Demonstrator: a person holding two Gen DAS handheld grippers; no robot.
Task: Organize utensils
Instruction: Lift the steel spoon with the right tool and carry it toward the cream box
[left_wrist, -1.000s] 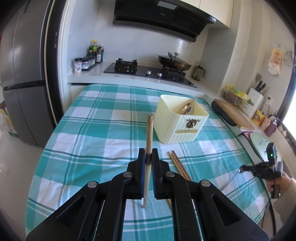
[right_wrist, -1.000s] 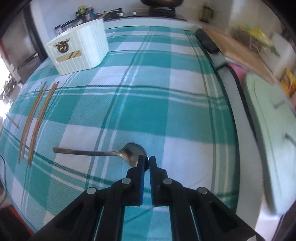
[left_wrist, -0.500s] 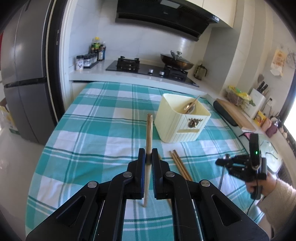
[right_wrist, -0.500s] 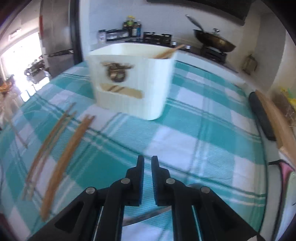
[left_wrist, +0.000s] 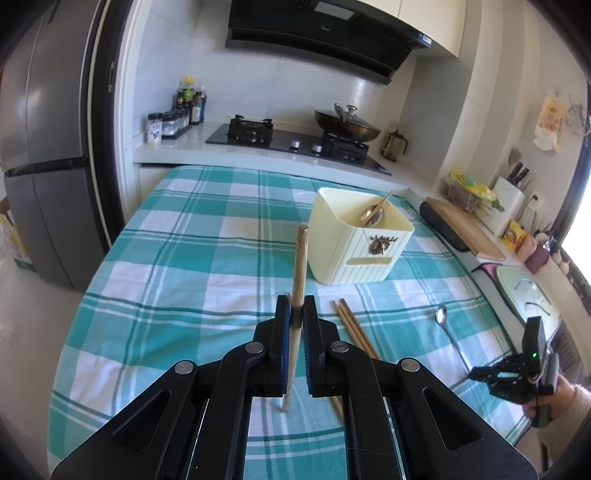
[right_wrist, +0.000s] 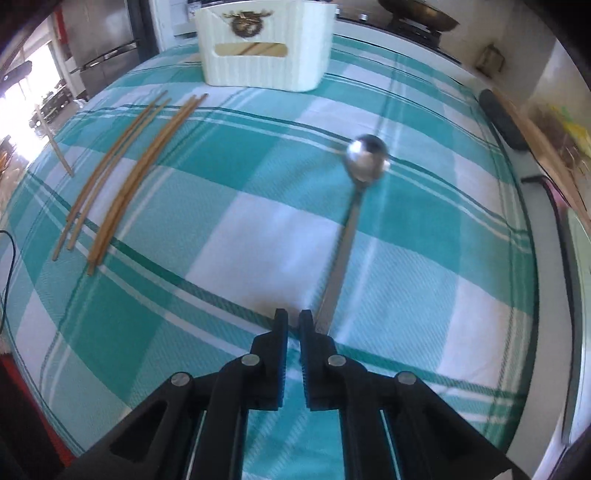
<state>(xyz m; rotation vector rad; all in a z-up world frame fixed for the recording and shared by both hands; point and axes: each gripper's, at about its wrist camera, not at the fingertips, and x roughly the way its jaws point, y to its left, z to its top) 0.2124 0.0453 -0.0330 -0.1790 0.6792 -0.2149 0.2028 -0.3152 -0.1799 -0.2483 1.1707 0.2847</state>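
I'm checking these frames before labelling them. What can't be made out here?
- Left view: holder contents beyond one spoon, hidden by its wall.
- Left view: chopsticks' near ends, behind the left gripper.
- Right view: spoon bowl blurred; handle end behind the right gripper.

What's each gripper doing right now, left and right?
Left gripper: shut on a wooden chopstick, held upright.
Right gripper: jaws nearly together, holding nothing; the spoon lies beside it on the tablecloth.

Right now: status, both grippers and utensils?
Left gripper shut on upright chopstick. Right gripper nearly shut, empty, beside spoon handle. Holder path clear.
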